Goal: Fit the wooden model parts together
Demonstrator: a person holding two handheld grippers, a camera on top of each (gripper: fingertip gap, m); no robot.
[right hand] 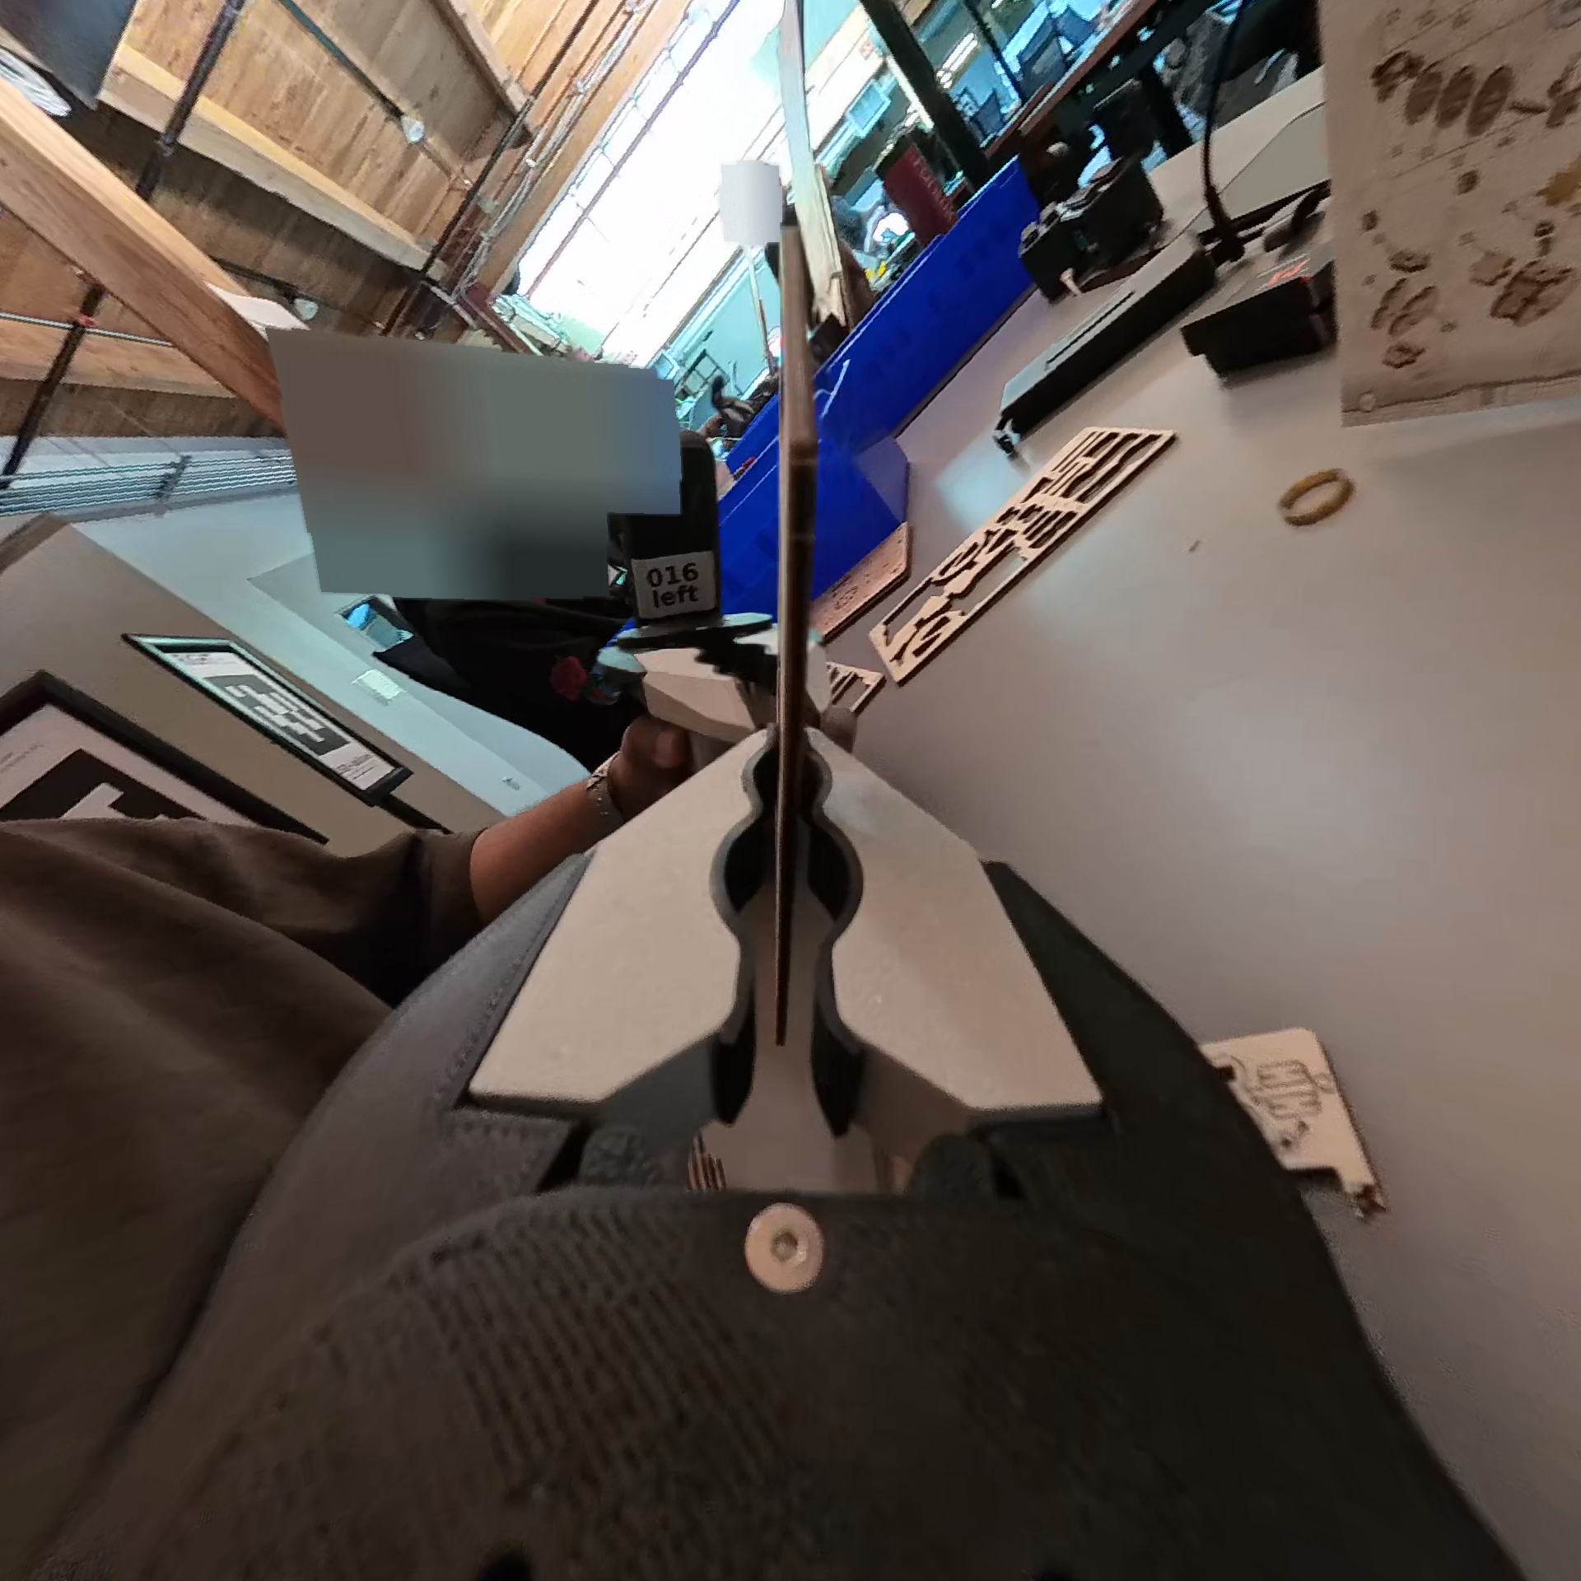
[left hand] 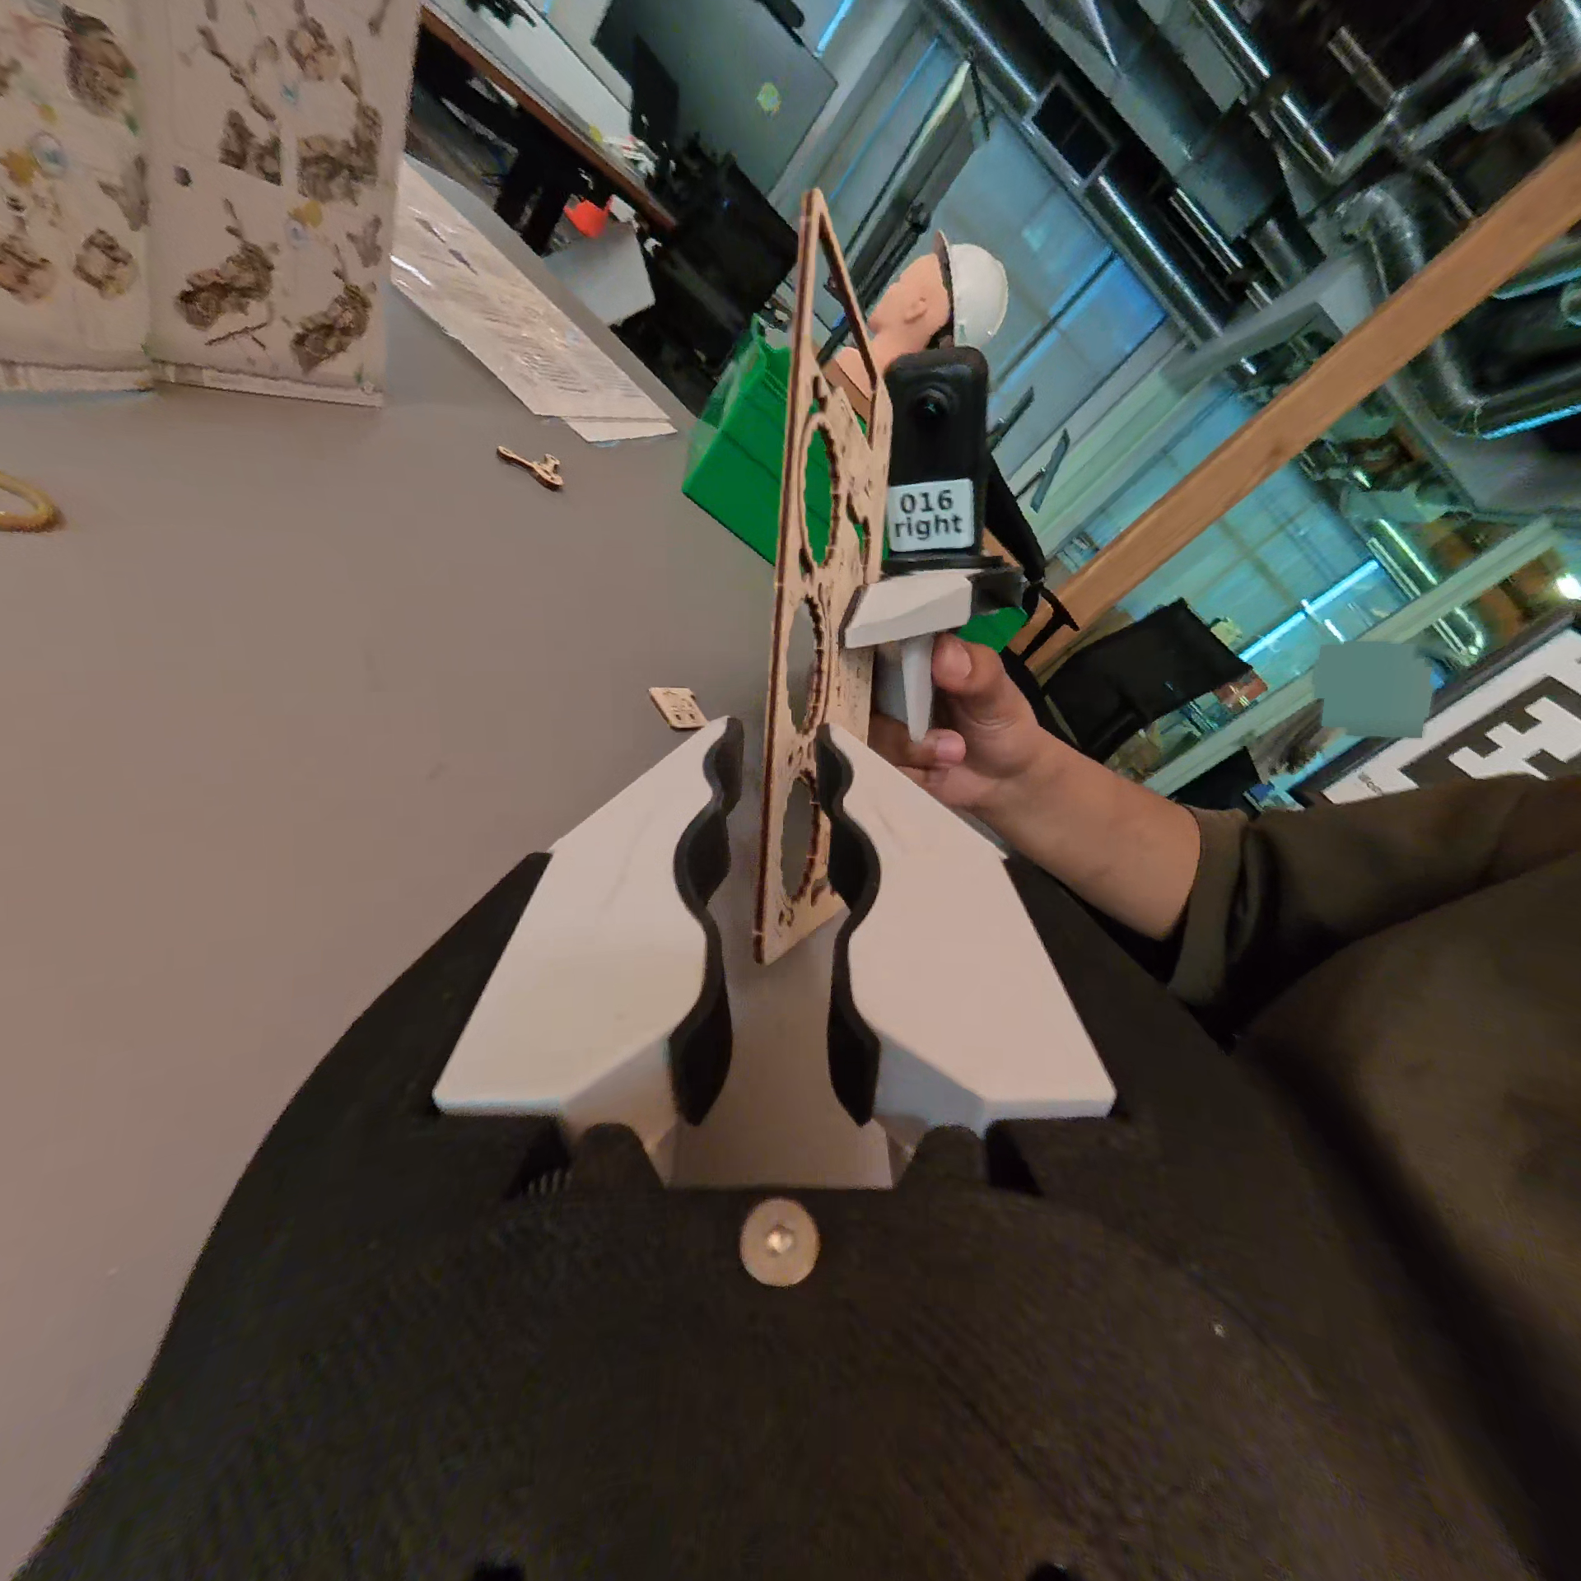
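Wooden sheet (left hand: pixel 821 599) held up off the grey table (left hand: pixel 342 684), gripped from two sides. Thin laser-cut panel, round holes where parts are gone, some parts apparently left in it.

Left gripper (left hand: pixel 778 744): jaws fairly wide, sheet's lower end between the black pads (left hand: pixel 706 855), touching the right-hand pad at most, gap on the other side. Not clamping, more of a loose cradle (probably just steadying).

Right gripper (right hand: pixel 789 770): jaws nearly together on the sheet's edge, seen edge-on as a thin dark line running up the middle. Firm pinch by the look of it. From the left wrist view, right gripper (left hand: pixel 864 629) comes in from the far side, hand (left hand: pixel 975 719) on its handle.

Why held so: upright and clear of the table leaves both faces free, likely for pushing a part out or breaking one loose. One firm grip plus one loose one allows flexing or sliding.

Elsewhere on table: emptied wooden frame (right hand: pixel 1018 556), small wooden piece (left hand: pixel 530 466), small wooden tab (left hand: pixel 678 707), another cut sheet (right hand: pixel 1292 1112) near the right gripper, yellow ring (right hand: pixel 1316 496), instruction sheets (left hand: pixel 197 188) at the back, green bin (left hand: pixel 753 453), blue bin (right hand: pixel 898 368).

Judgement: early stage, nothing visibly fitted together yet.
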